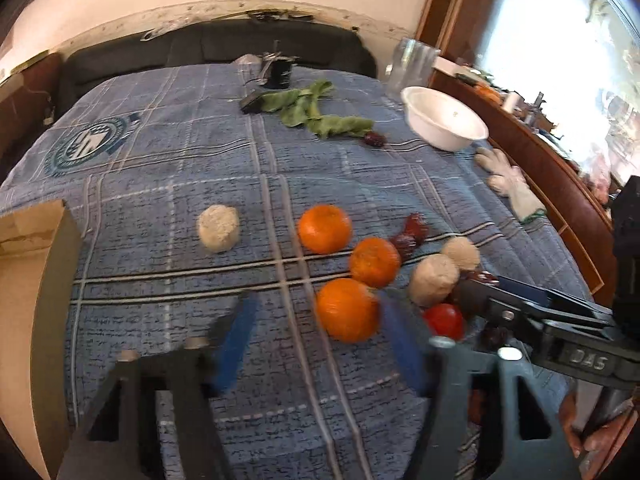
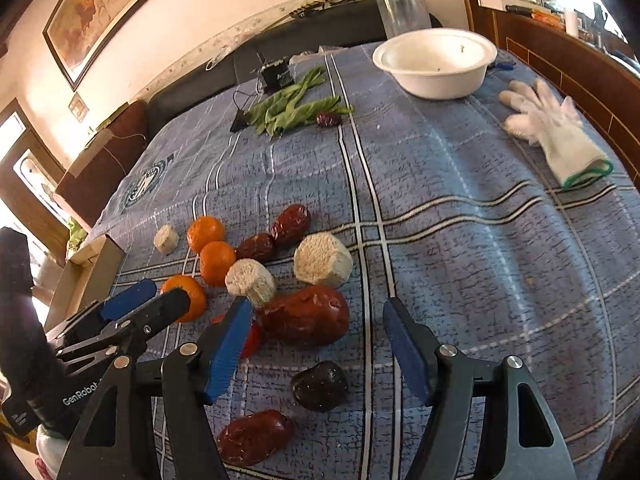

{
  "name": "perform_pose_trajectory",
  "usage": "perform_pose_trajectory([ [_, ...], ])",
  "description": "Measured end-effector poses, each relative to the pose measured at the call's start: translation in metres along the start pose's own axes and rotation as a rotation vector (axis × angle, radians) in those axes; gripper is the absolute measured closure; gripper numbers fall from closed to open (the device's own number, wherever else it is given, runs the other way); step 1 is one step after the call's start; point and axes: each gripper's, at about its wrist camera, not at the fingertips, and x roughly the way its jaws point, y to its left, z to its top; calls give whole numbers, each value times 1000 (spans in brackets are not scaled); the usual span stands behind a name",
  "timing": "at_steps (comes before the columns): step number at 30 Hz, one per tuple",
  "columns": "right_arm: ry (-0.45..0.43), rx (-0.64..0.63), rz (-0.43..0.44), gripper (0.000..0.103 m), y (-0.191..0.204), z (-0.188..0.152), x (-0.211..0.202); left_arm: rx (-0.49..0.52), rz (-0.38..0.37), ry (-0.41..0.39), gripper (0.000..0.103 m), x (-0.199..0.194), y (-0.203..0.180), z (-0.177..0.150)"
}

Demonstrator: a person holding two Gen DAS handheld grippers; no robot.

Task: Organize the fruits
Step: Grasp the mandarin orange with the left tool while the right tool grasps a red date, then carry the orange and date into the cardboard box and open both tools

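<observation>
The fruits cluster near the front middle of the blue plaid cloth point(image 2: 460, 200); bare cloth lies toward the right edge. The left gripper point(image 1: 320, 316) stands apart around the nearest orange point(image 1: 347, 309), contact indeterminate. The right gripper point(image 2: 318, 314) stands apart over a red date point(image 2: 306, 314). Only the right view shows the dark fruit point(image 2: 320, 386).

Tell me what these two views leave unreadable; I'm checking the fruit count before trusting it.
- Small red round fruit: half hidden in both wrist views, by the blue-padded left gripper and the right gripper.
- Left gripper's pads: motion-blurred in the left view; contact with the nearest orange mandarin unclear.
- Brown cardboard box: cut off by the left edge; contents unseen.
</observation>
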Motion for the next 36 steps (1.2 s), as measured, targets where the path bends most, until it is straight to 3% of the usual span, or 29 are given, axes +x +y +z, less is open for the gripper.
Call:
perform_pose_trajectory([
  [2,2,8,30,50,-1,0,1,4,-35,-1,73,-1,-3,0],
  [3,3,14,46,56,-2,-1,1,12,-32,-3,73,-1,-5,-1],
  [5,-3,20,52,56,-2,-3,0,23,-22,-6,72,-1,-8,-1],
  [7,-8,19,56,56,-1,-5,-2,5,-36,2,67,1,-6,-1],
  [8,-14,21,63,59,-1,-5,-3,-8,-37,12,56,4,-5,-1],
  [9,-21,23,68,62,-1,-5,-5,-23,-31,30,53,9,-3,-1],
  [14,-48,29,77,66,-1,-6,-11,-13,-63,42,53,12,-5,-1],
  [15,-49,28,77,66,-1,-7,-12,4,-61,40,55,12,-8,-1],
  [16,-51,25,74,66,0,-7,-12,15,-57,40,70,13,-10,-1],
  [17,-54,20,70,67,1,-8,-12,18,-66,48,75,15,-10,-1],
  [23,-104,4,68,67,8,-13,-28,6,-55,26,75,6,-9,-5],
  [30,-150,28,139,67,21,-21,-71,-28,-71,-75,75,-44,-11,-14],
  [34,-158,-38,162,67,51,-21,-92,-54,-120,-121,75,-97,-7,-20],
  [36,-156,-78,201,67,74,-18,-99,-55,-105,-136,75,-125,5,-18],
])
